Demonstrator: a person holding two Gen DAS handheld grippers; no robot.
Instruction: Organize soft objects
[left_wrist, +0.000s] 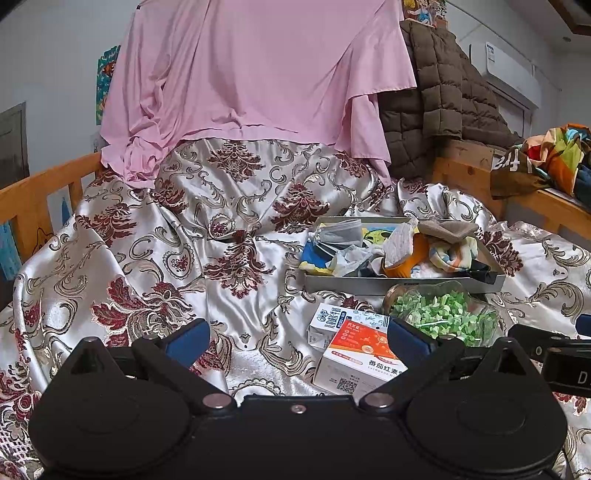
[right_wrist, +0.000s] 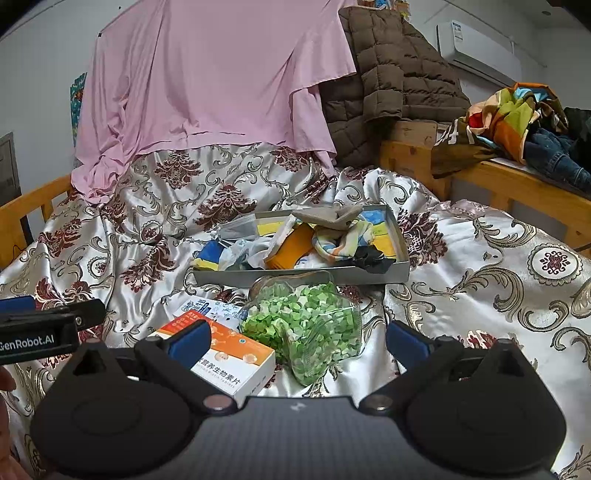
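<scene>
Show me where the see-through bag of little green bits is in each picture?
Left wrist view: the bag of green bits lies low and right of centre, just past the right fingertip, in front of the grey tray.
Right wrist view: the same bag lies near the centre, between the two fingers, again in front of the tray.
Shared landmark: the orange-and-white box beside the bag, on its left.

Both wrist views low over bed, facing shared tray (left_wrist: 369, 286) (right_wrist: 295, 276)

One grey tray (right_wrist: 306, 275) of mixed soft items, two cartons (right_wrist: 236, 354) (left_wrist: 338, 325), one clear bag of green pieces (right_wrist: 306, 325), two grippers (left_wrist: 295, 339) (right_wrist: 297, 341).
</scene>
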